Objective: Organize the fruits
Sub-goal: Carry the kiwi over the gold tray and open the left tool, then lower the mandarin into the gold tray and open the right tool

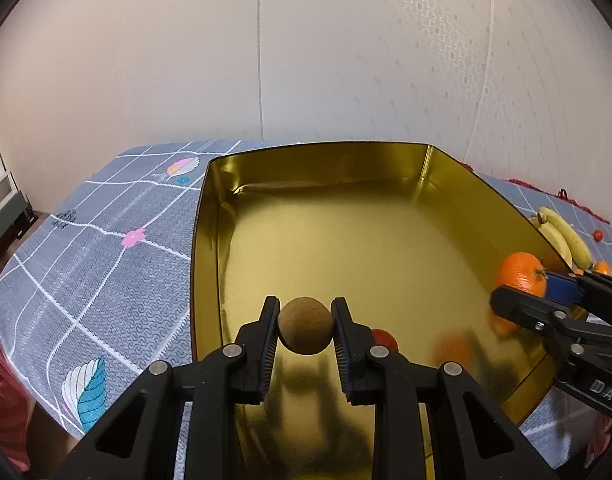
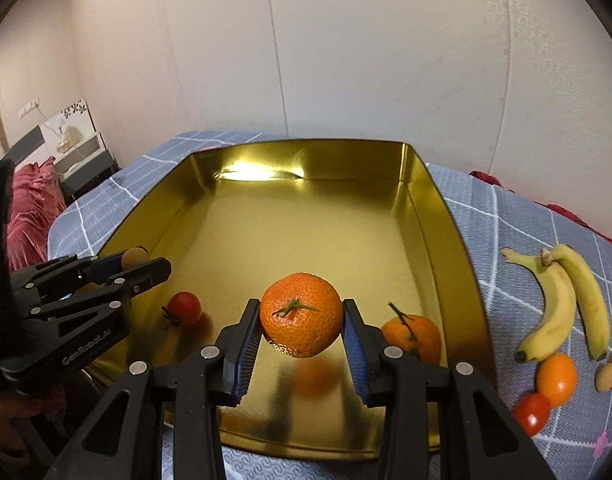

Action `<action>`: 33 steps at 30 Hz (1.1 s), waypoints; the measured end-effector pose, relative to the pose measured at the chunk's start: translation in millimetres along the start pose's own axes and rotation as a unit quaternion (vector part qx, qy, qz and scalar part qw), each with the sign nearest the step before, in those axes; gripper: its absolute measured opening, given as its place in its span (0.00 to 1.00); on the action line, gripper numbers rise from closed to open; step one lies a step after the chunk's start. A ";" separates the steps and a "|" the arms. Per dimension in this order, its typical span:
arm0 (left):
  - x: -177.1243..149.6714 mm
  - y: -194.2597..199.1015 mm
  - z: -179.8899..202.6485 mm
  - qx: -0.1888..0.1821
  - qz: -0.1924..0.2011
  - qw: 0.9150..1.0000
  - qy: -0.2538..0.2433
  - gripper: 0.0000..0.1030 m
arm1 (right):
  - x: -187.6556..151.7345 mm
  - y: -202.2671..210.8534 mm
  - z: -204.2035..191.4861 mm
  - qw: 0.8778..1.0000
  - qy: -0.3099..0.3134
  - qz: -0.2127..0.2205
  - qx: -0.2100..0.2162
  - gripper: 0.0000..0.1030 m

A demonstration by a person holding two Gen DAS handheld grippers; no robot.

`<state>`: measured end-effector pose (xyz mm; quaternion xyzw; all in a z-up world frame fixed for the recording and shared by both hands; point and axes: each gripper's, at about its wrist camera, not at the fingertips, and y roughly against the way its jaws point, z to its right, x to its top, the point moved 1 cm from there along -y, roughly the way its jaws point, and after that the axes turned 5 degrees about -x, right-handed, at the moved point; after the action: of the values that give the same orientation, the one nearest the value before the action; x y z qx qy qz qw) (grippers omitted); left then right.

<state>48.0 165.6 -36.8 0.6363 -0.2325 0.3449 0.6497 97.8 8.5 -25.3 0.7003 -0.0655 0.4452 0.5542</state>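
Note:
A gold metal tray [image 1: 209, 240] [image 2: 458, 232] lies on a grey patterned cloth. Above the tray's near left part, my left gripper [image 1: 304, 326] [image 2: 139, 258] is shut on a small round brown fruit [image 1: 304, 326] [image 2: 135, 255]. My right gripper [image 2: 301, 316] [image 1: 522, 284] is shut on an orange mandarin [image 2: 301, 314] [image 1: 520, 272], held over the tray's near right part. On the tray floor rest a cherry tomato [image 2: 185, 307] [image 1: 386, 339] and a second mandarin [image 2: 412, 338].
Right of the tray on the cloth lie two bananas [image 2: 566, 304] [image 1: 566, 236], a small orange fruit [image 2: 557, 374], a cherry tomato [image 2: 532, 412] and a small tan fruit [image 2: 605, 377]. A wall stands close behind the table. Red fabric [image 2: 29, 216] lies at far left.

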 end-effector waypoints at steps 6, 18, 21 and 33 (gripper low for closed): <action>0.1 -0.8 1.0 -0.003 -0.002 1.000 -0.006 0.26 | -1.6 -10.1 -5.7 1.000 0.012 -0.010 -0.005 0.39; -0.3 -0.1 2.0 -0.005 0.000 1.000 -0.001 0.26 | 2.5 26.7 15.9 0.998 -0.035 0.046 -0.013 0.42; 0.1 0.2 2.1 -0.006 0.000 1.000 0.002 0.26 | 2.6 40.0 33.5 0.995 -0.075 0.060 -0.010 0.42; 4.4 -1.5 0.9 -0.003 0.007 1.000 0.019 0.41 | -12.7 69.0 106.4 0.978 -0.192 0.070 -0.040 0.43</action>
<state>52.1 165.5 -34.5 0.6259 -0.2260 0.3610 0.6534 108.5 -111.4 16.6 0.7440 -0.2373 0.3368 0.5260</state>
